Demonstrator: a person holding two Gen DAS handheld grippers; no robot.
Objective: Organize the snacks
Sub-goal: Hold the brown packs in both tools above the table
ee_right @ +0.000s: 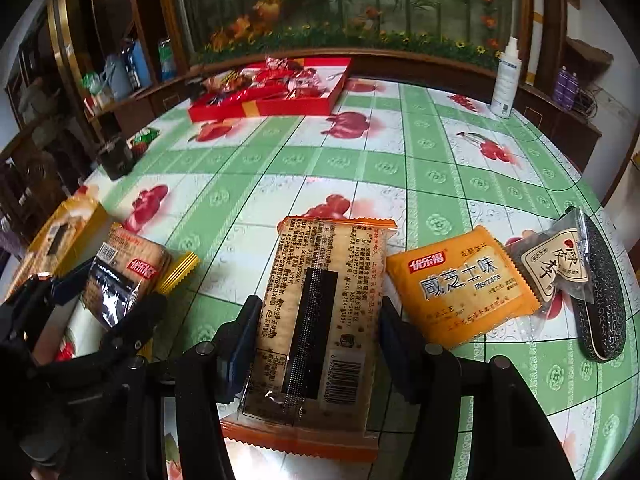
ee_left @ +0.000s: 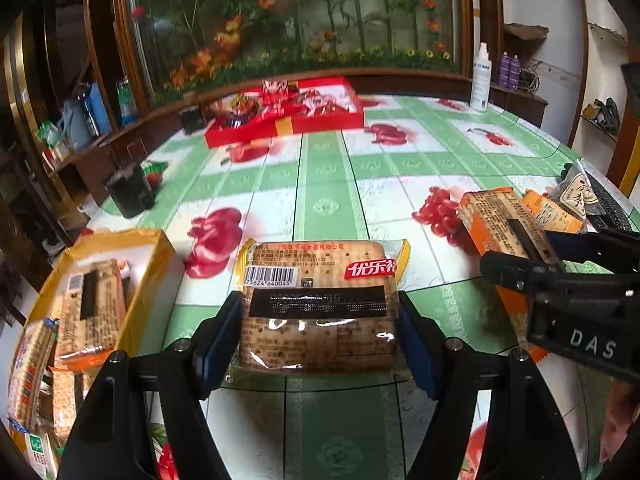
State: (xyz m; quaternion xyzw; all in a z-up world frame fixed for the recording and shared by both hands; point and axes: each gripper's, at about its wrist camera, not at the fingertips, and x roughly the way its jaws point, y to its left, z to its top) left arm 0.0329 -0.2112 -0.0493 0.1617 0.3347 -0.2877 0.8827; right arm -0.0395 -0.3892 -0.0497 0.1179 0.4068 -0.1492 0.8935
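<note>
My left gripper is shut on a clear cracker pack with yellow ends, its blue pads pressing both long sides. In the right wrist view the same pack sits between the left gripper's fingers at the far left. My right gripper is shut on a long cracker pack with orange ends, back side up, one pad on each side. From the left wrist view that orange pack shows at the right edge between the right gripper's fingers. An open yellow box at the left holds several cracker packs.
On the green fruit-print tablecloth, right of the orange pack, lie an orange cheese biscuit pack, a small plum packet and a dark patterned case. A red tray of sweets sits at the back, a spray bottle back right, a black cup left.
</note>
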